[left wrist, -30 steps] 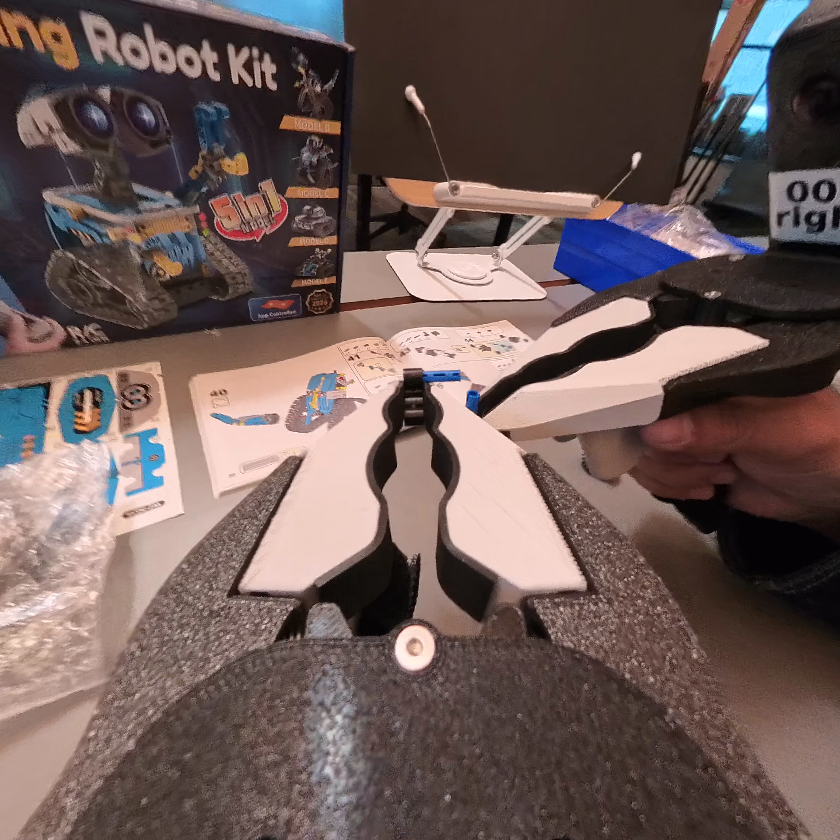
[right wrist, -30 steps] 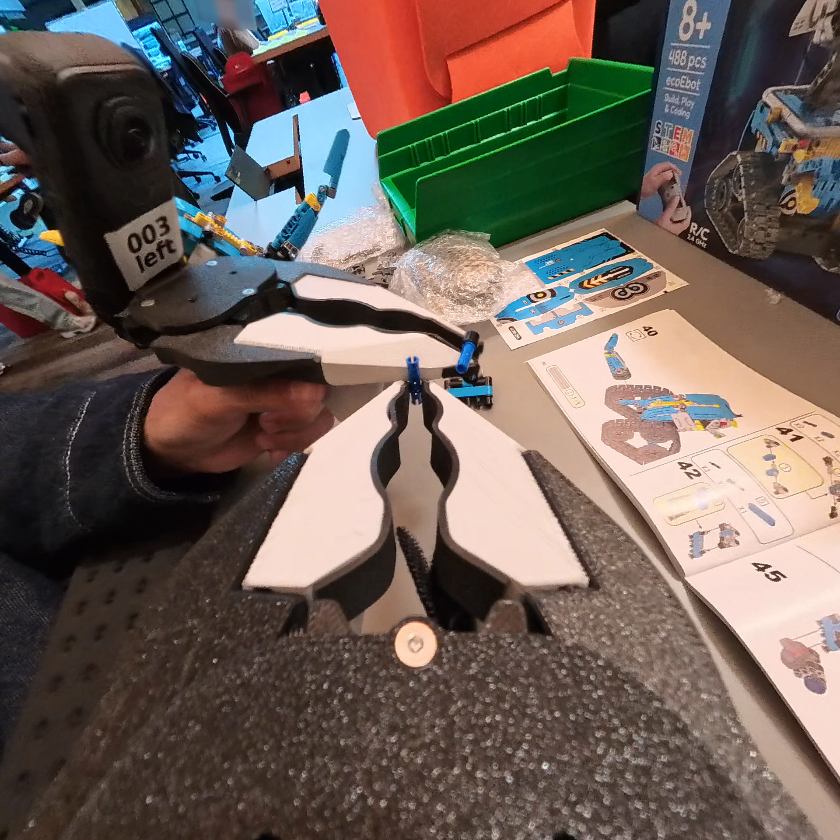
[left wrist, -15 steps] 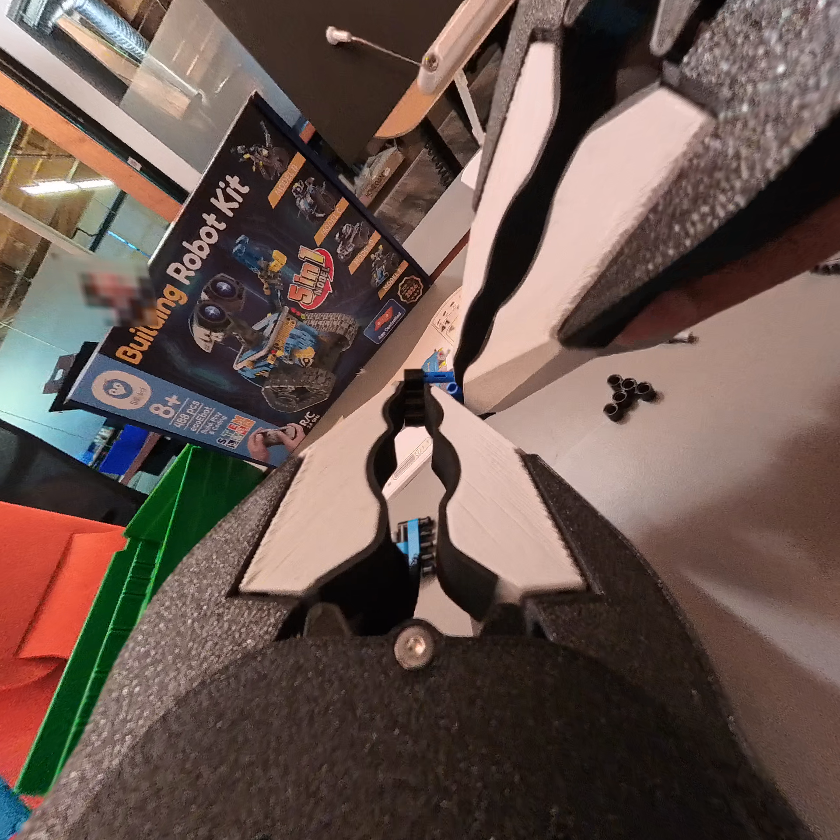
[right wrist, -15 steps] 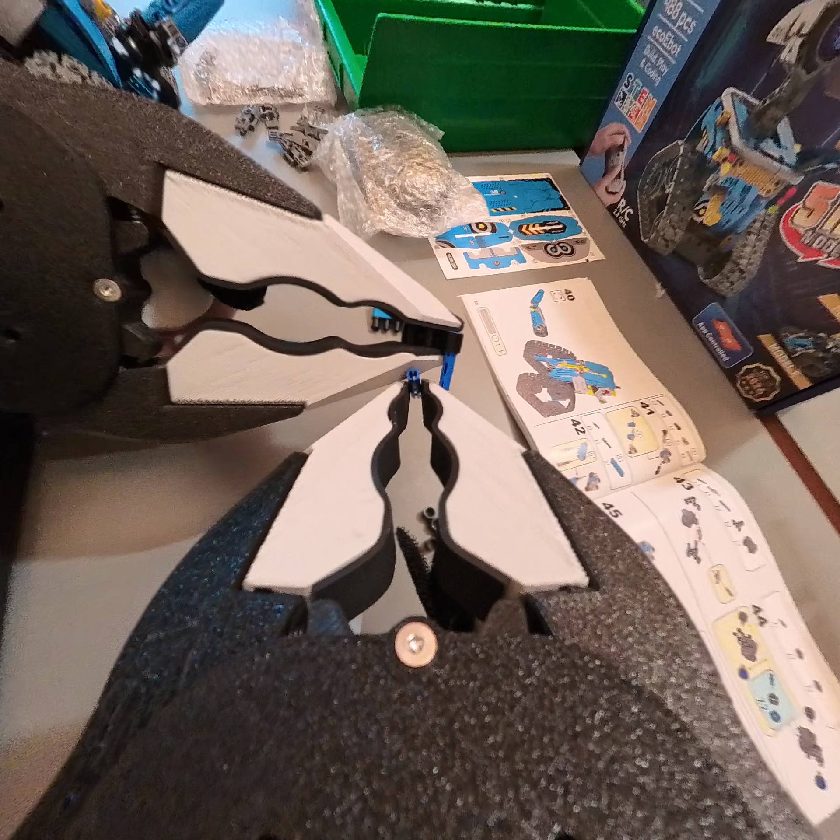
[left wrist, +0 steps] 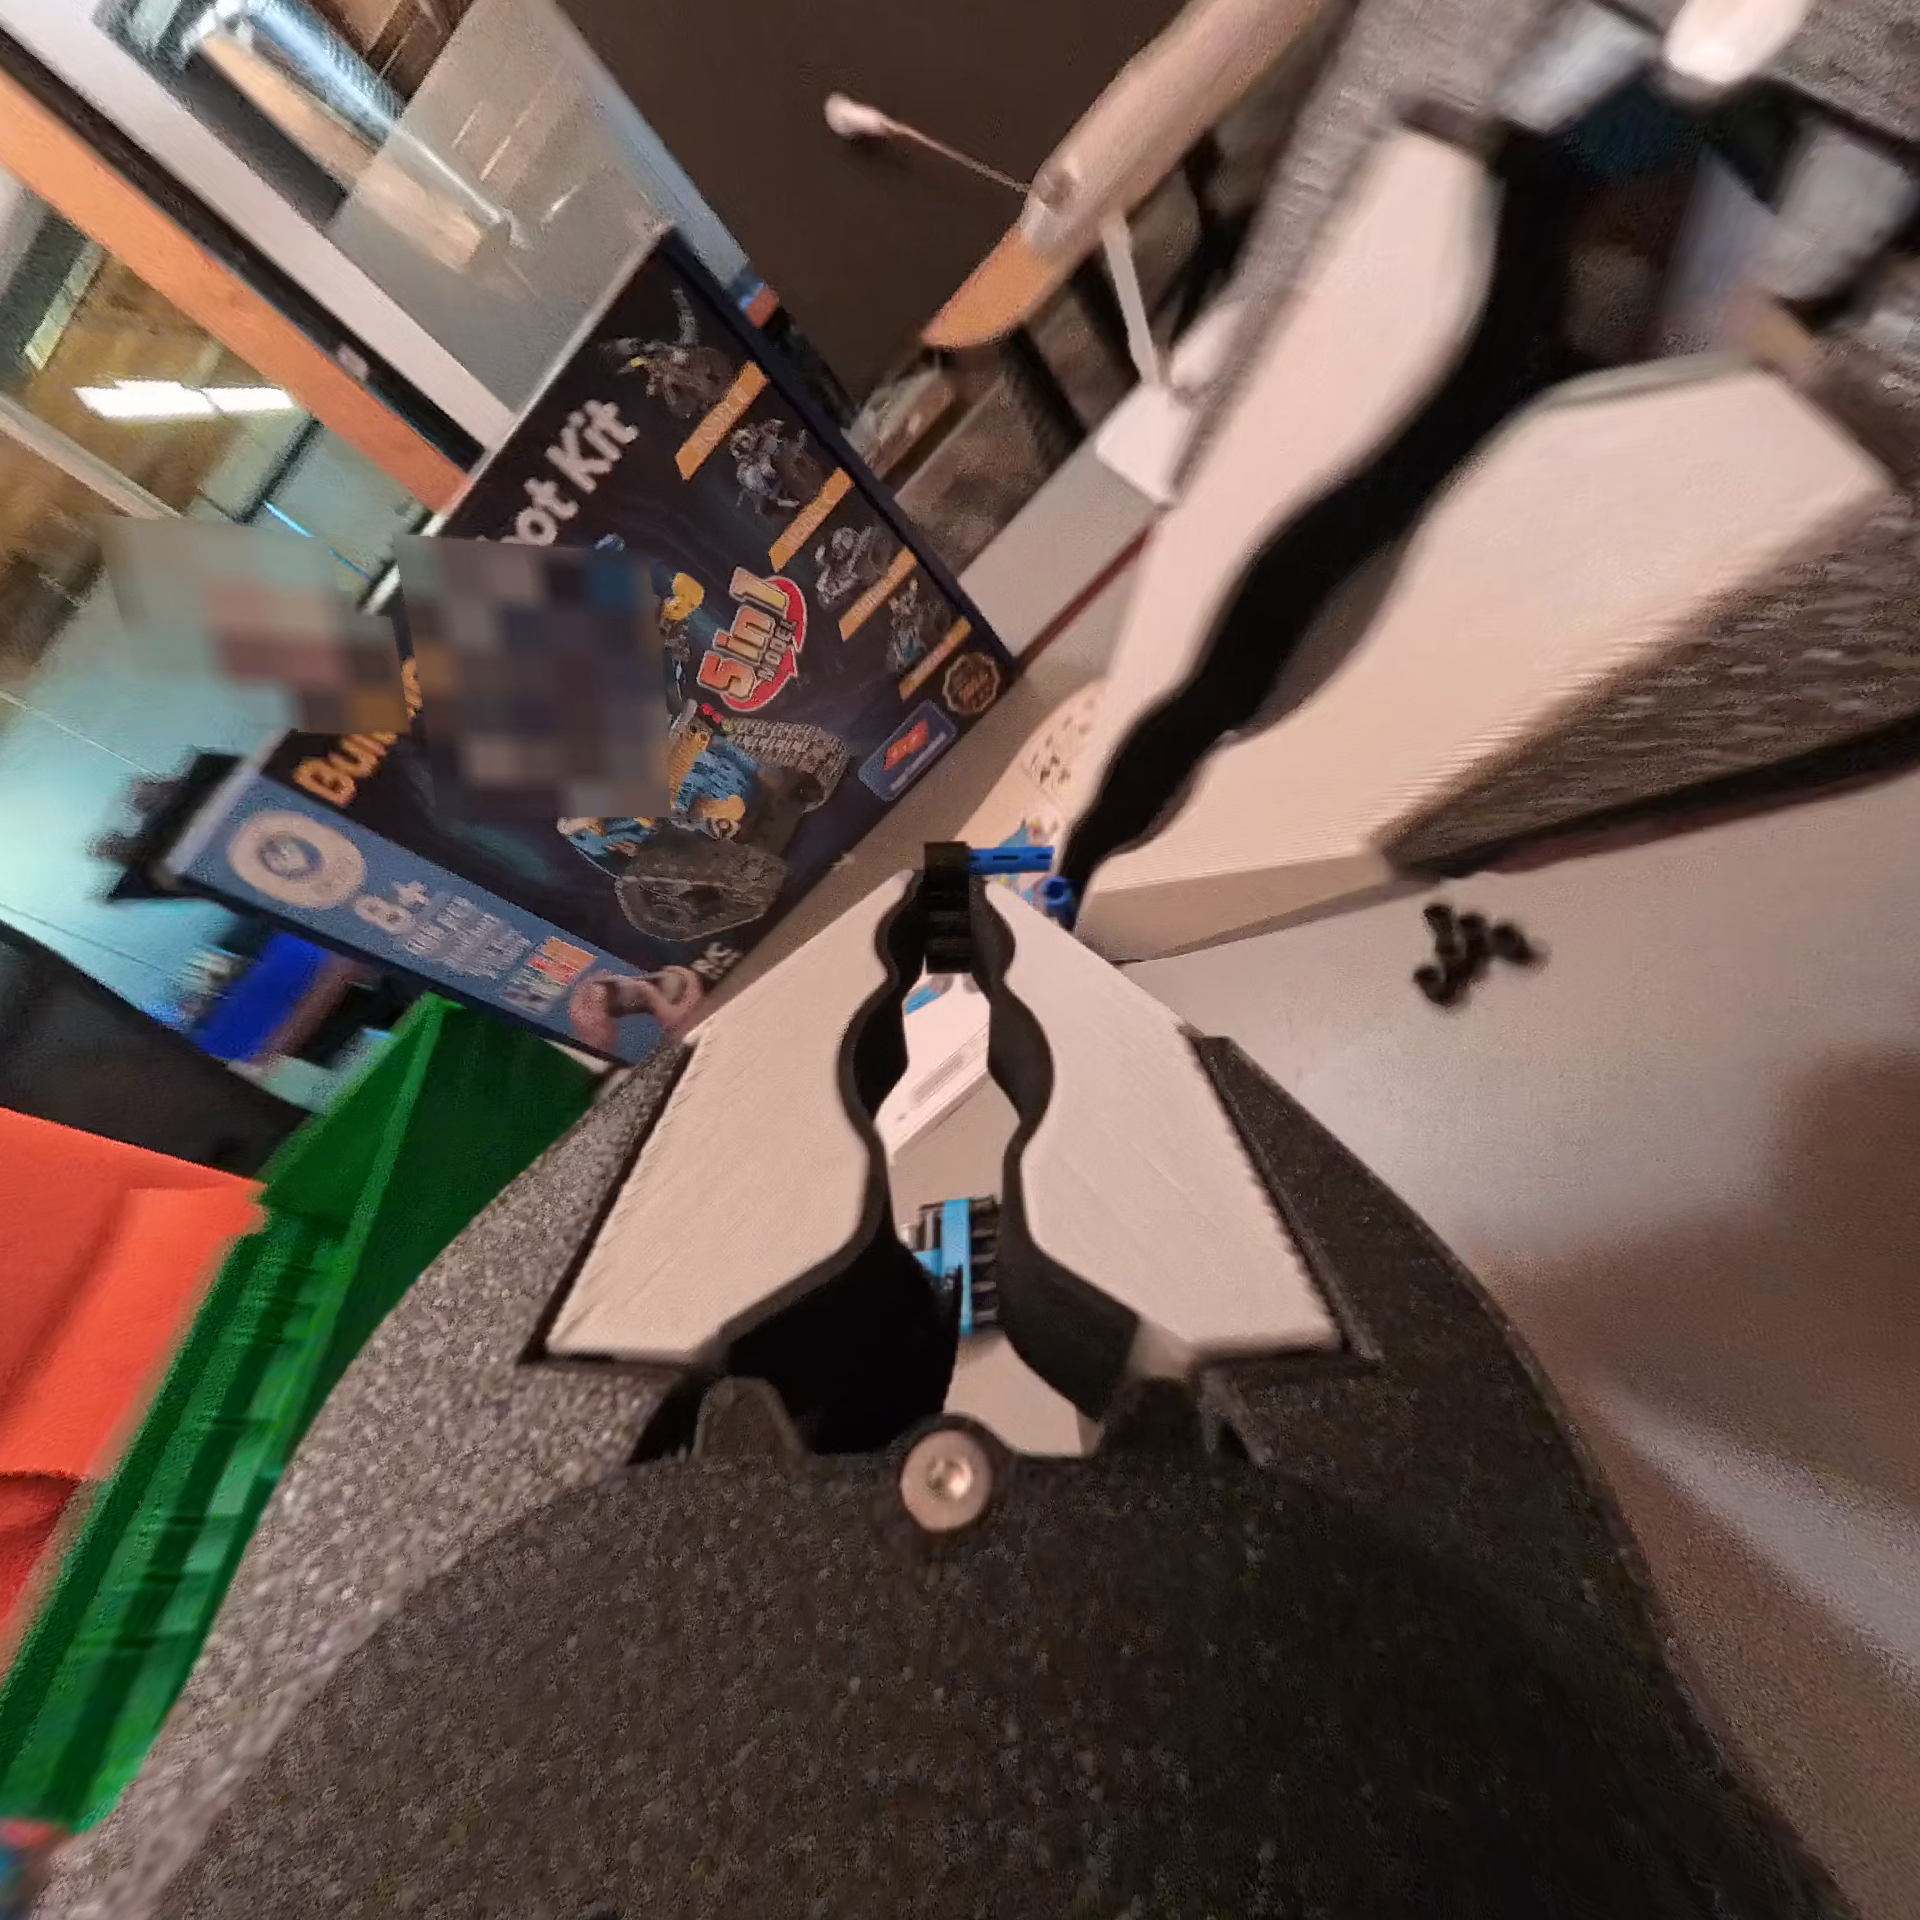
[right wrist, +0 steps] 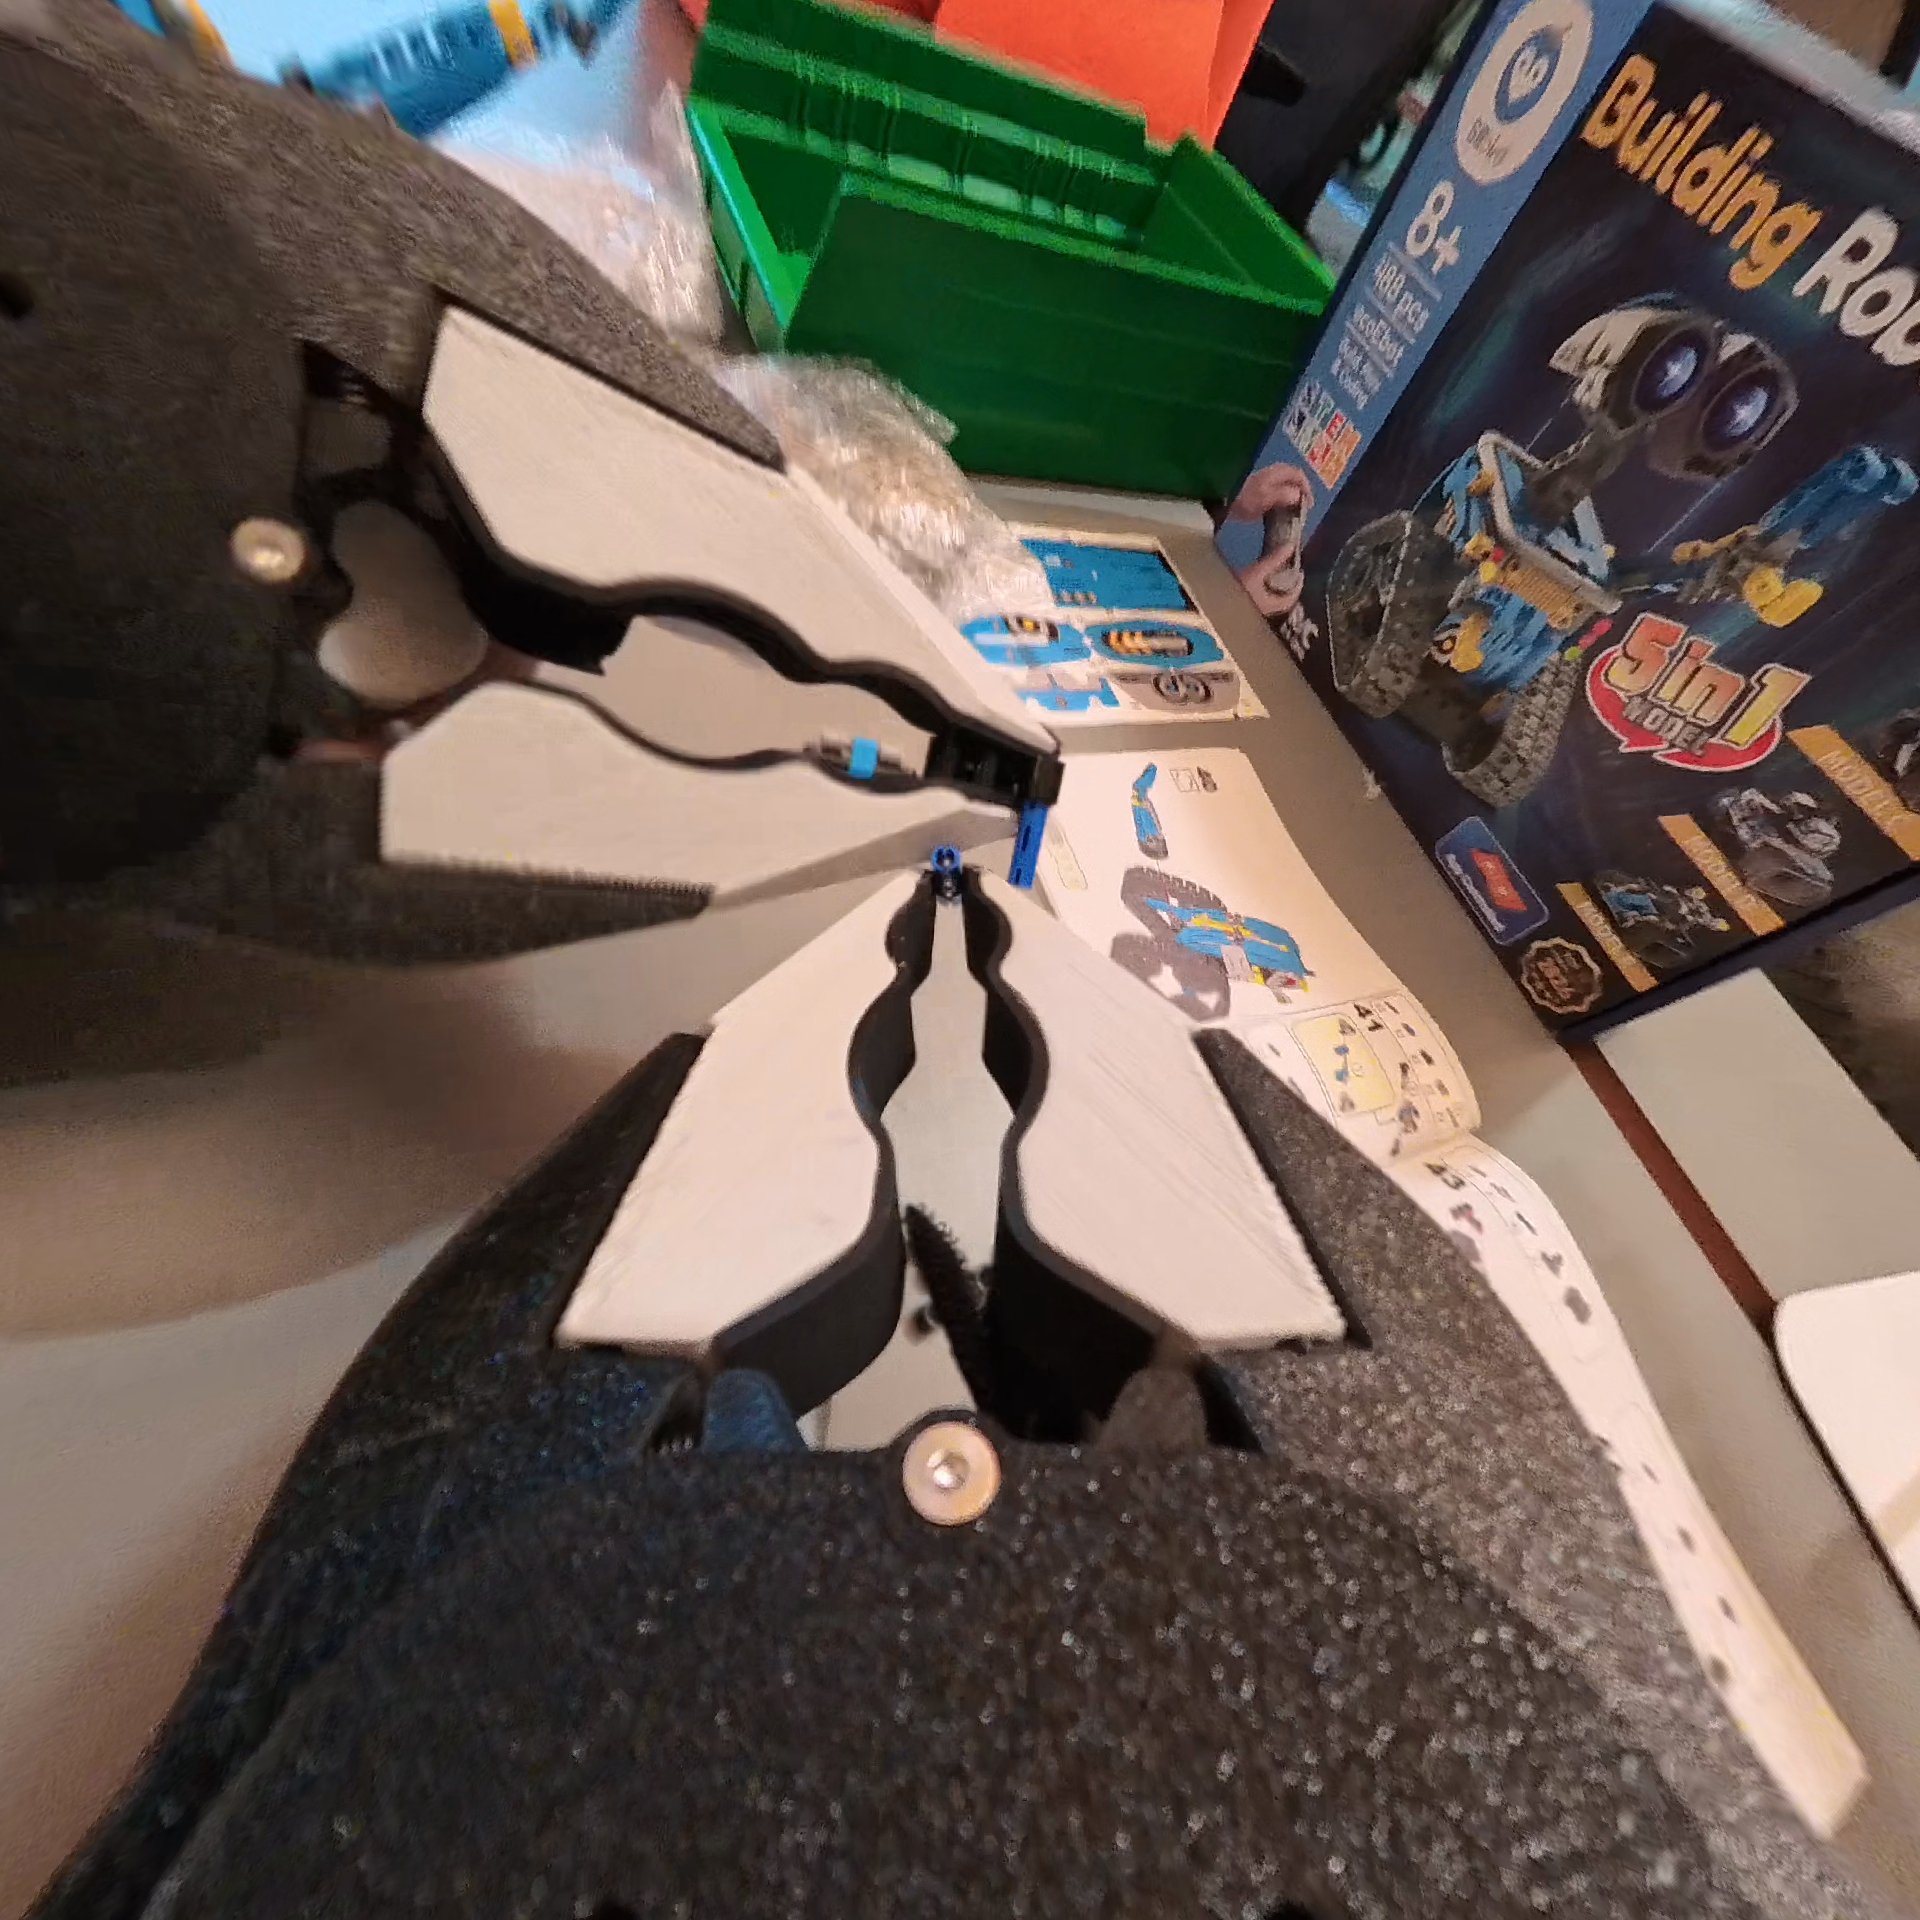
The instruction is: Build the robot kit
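My left claw [left wrist: 945,914] is pinched tight on a small black toothed piece [left wrist: 943,906], which carries a blue pin [left wrist: 1013,858] sticking out sideways past the tips. My right claw [right wrist: 948,896] is closed as well, nipping a tiny blue peg [right wrist: 943,858] at the very ends of its fingers. The two claws meet almost tip to tip above the grey surface [right wrist: 1558,1164], the peg just beside the black piece and its blue pin [right wrist: 1029,829], not quite touching as far as I can tell.

Under my right claw lies an open instruction booklet [right wrist: 1226,935], running toward the near right edge of the surface. Just beyond it lies a sticker sheet [right wrist: 1112,649], and beside that a crumpled clear plastic bag [right wrist: 883,457]. A few small black rings [left wrist: 1465,951] sit loose on the bare surface under the right claw.

Farther back, a dark toy-kit box [right wrist: 1662,520] stands upright along the far edge, picturing a tracked robot. Next to it sits a green plastic bin [right wrist: 997,270], with something orange [left wrist: 94,1299] behind it. A white stand [left wrist: 1132,343] stands beyond the box, blurred.
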`<state>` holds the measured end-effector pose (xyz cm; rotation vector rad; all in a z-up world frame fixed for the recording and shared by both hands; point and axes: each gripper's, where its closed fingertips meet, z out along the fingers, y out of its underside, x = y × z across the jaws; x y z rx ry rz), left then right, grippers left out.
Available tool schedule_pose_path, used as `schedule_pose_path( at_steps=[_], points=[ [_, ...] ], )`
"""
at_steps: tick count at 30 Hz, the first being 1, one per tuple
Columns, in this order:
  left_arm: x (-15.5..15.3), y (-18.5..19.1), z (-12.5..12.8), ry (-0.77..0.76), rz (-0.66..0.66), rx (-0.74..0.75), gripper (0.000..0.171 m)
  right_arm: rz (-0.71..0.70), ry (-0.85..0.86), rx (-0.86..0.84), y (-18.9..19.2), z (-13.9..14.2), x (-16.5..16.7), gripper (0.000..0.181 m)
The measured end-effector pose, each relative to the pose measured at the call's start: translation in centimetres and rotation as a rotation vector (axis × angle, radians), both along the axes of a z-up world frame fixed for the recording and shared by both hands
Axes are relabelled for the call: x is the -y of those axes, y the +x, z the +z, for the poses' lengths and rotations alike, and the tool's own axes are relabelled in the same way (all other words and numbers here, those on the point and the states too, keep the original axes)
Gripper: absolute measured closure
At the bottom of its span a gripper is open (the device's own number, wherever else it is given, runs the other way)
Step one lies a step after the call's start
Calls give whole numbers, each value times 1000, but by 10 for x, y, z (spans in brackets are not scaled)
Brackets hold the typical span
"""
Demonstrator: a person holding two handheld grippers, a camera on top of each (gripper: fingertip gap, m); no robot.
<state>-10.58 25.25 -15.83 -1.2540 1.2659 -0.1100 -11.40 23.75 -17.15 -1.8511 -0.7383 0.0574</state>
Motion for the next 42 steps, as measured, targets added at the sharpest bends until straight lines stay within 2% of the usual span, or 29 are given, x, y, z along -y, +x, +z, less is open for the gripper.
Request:
schedule_pose_path(
  at_steps=[2, 5, 7, 8, 9, 10, 14, 16, 17, 21, 27, 33, 42],
  points=[
    [-7, -8, 18, -151, -16, 181, 164, -5, 11, -18, 2, 4, -1, 176],
    [-3, -13, 37, -476, -171, 453, 164, -22, 71, 38, 7, 10, -1, 176],
    [5, -11, 39, -707, -295, 549, 164, -14, 137, 47, 7, 20, 1, 176],
    [3, -12, 40, -752, -304, 570, 164, -3, 178, 59, 6, 25, 3, 177],
    [1, -13, 38, -712, -288, 547, 164, -13, 204, 80, 9, 28, 3, 176],
    [1, -13, 38, -607, -267, 489, 165, -22, 208, 95, 11, 28, 3, 176],
    [18, -2, 32, -122, -197, 227, 164, -28, 193, 95, 12, 28, 2, 176],
    [22, 0, 30, -10, -168, 174, 164, -29, 187, 106, 12, 27, 3, 176],
    [22, 0, 32, -3, -165, 178, 164, -25, 192, 106, 11, 27, 3, 176],
    [20, -1, 32, -143, -197, 240, 164, -8, 200, 86, 7, 29, 4, 176],
    [16, -6, 36, -16, -141, 202, 164, -15, 193, 82, 9, 28, 3, 176],
    [10, -5, 27, -53, -128, 178, 164, -8, 191, 81, 7, 29, 4, 176],
    [14, -2, 27, -25, -133, 162, 164, -4, 182, 51, 7, 30, 4, 176]
  ],
)
